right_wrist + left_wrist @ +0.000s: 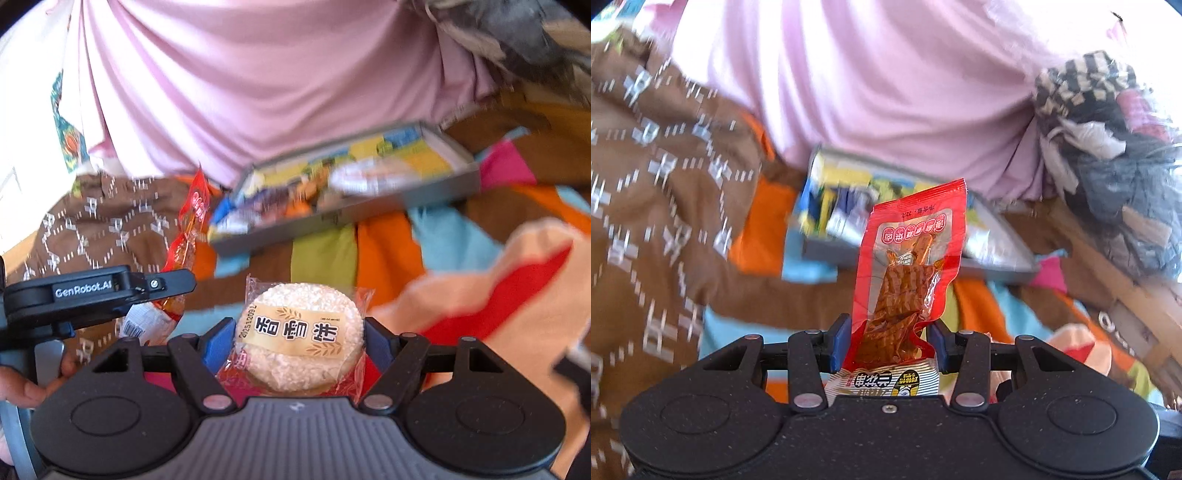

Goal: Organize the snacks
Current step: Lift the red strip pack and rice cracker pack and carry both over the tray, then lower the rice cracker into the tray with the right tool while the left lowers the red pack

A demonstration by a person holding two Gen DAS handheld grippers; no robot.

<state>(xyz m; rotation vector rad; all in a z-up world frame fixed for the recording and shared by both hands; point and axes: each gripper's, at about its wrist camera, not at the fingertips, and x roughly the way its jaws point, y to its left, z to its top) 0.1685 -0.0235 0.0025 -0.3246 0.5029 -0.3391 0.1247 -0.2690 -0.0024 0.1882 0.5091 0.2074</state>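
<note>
- Right gripper [300, 338]: jaws clamped on a rice cracker [299, 336], short of the tray [458, 181].
- Left gripper [888, 341]: jaws pinch a red snack packet [908, 266], also short of it.
- Tray partly filled; both likely go in next.

- bed surface: multicolour striped blanket [380, 251], brown patterned cloth [646, 206] on its left
- grey tray [436, 190] sits on blanket, full of snack packets [369, 162]
- pink sheet [258, 74] bunched behind tray

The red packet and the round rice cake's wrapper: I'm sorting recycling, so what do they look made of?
Red packet: glossy plastic film, likely; it shines, crinkles, and a clear window shows brown strips inside. Rice cake wrapper: thin transparent plastic, apparently, with crimped edges and a tan printed label that could be paper or film.
</note>
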